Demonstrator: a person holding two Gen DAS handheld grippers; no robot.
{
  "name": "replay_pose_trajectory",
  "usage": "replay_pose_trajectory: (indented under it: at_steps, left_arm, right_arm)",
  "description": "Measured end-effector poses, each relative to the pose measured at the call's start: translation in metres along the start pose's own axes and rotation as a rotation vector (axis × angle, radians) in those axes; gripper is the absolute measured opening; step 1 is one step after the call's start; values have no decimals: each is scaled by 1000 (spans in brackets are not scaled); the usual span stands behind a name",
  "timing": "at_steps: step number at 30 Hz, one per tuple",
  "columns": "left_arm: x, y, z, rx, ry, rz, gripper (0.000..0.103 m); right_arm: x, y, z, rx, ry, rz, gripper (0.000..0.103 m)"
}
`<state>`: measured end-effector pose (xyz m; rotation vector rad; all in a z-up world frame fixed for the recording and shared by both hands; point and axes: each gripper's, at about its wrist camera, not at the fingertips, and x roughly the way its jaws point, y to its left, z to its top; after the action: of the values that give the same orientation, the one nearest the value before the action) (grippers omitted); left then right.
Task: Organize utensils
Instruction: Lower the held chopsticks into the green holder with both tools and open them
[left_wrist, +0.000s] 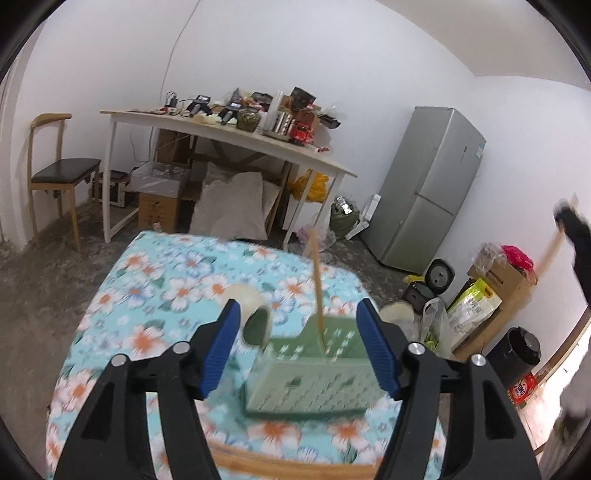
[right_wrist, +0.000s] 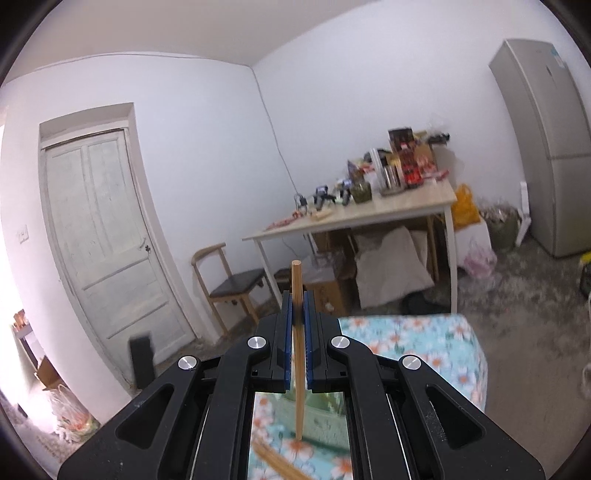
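A green perforated utensil holder (left_wrist: 314, 380) stands on the floral tablecloth (left_wrist: 147, 277). One wooden chopstick (left_wrist: 317, 288) stands upright in it. My left gripper (left_wrist: 298, 306) is open just above and in front of the holder, its blue pads on either side of that chopstick without touching it. More chopsticks (left_wrist: 288, 465) lie on the cloth at the near edge. My right gripper (right_wrist: 297, 295) is shut on a single chopstick (right_wrist: 298, 369), held upright over the table; the green holder (right_wrist: 325, 413) shows blurred below it. In the left wrist view the right gripper (left_wrist: 576, 229) is raised at the far right.
A roll of clear tape (left_wrist: 251, 306) lies left of the holder. Beyond the table are a cluttered wooden table (left_wrist: 229, 136), a chair (left_wrist: 59, 173), a grey fridge (left_wrist: 432, 184), boxes and bags on the floor (left_wrist: 491, 284) and a white door (right_wrist: 107, 236).
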<state>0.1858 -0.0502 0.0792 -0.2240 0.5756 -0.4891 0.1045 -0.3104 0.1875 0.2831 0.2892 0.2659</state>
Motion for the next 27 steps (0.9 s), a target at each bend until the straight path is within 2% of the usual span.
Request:
replay_pose_trajectory:
  at_steps: [6,9,15,19,23,27]
  left_arm:
    - [-21,13,-36,13,54,33,70]
    - [-32,21,-52,22,62,65,73]
    - [-47,40,-68,9,66,130,75]
    - [-51,45,-70,1,67,146,76]
    - [-51,45,-74,4,74,151,78]
    - [-48,43,-74,5,82,145,79]
  right_arm:
    - [39,-3,15,-20,-4,-30,4]
    - [61,-2,13,-53,11,-78,4]
    - [103,-1,-6,-74,80,-115,4]
    - [126,-4,-28,-81,165,-122,6]
    - [118,-8,-34,-49,174,-120,27]
    - [87,-9,-29,-15,123,-116,39]
